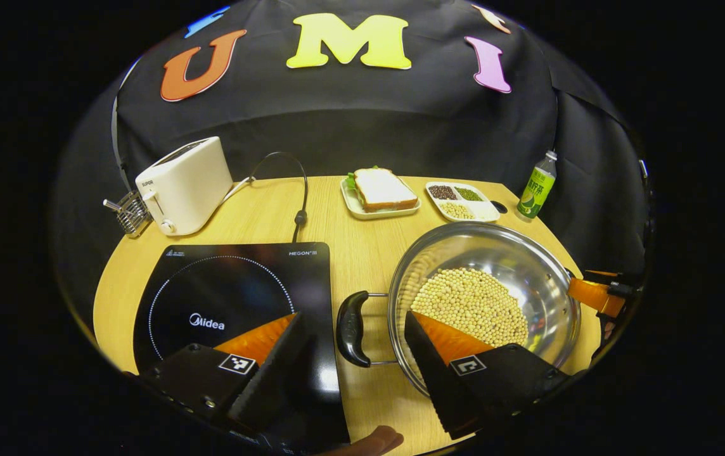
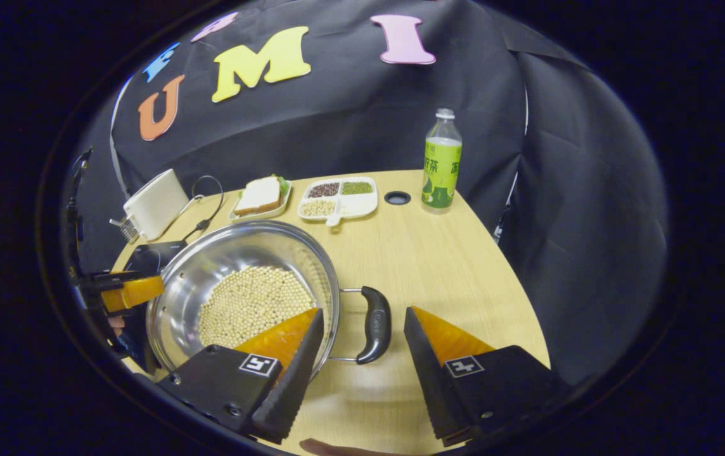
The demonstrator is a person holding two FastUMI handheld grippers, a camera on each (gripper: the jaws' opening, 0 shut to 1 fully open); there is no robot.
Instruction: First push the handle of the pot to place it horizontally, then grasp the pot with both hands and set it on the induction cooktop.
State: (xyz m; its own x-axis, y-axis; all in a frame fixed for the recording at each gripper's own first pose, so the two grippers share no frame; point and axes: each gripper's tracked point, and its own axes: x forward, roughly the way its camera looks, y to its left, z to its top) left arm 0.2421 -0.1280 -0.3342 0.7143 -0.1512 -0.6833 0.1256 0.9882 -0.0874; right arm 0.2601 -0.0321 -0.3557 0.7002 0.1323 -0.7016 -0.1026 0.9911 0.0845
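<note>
Steel pot [image 1: 483, 297] seen on the bench [image 1: 362, 266], just right of the induction cooktop [image 1: 229, 304] and not yet on it. A layer of pale beans [image 1: 470, 304] lies in the bowl; the load is judged moderately heavy and liable to shift if tilted. Polished wall judged slippery and rigid; best taken by the two black loop handles, one each side.

Left handle [image 1: 352, 328] is framed between the spread fingers of the left gripper [image 1: 353, 354], untouched. Right handle [image 2: 376, 324] likewise sits in the gap of the right gripper [image 2: 362, 345], fingers apart, nothing clamped. Both handles appear level already.

Farther back: toaster [image 1: 185, 185], sandwich plate [image 1: 380, 193], divided dish [image 1: 462, 201], green bottle [image 2: 442, 161].
</note>
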